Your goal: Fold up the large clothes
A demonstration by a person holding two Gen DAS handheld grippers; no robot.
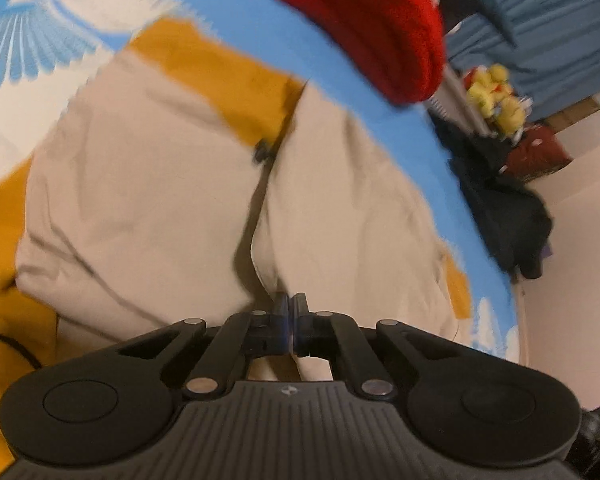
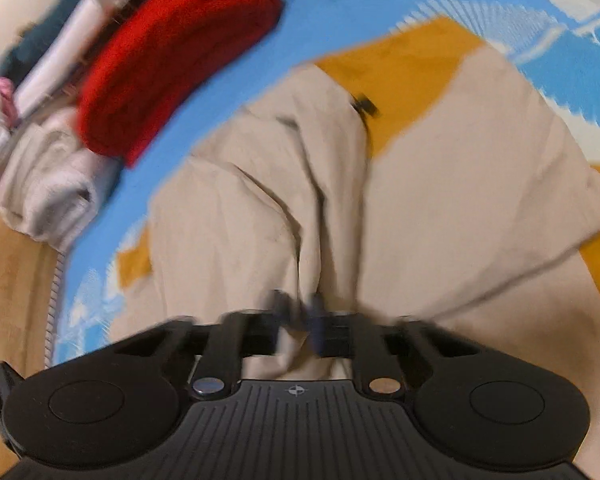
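Lying spread on the blue patterned bedsheet (image 1: 260, 32) is the beige-and-mustard jacket (image 1: 148, 184); the left gripper (image 1: 289, 312), fingers pressed together, and the right gripper (image 2: 300, 316) are each pinching its near beige edge.

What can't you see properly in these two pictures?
- Right wrist view: the right gripper fingertips are smeared by motion blur, so its grip on the beige garment is unclear.
- Left wrist view: the yellow toy is small and blurred.
- Both views: the garment's near edge hides behind the gripper bodies.
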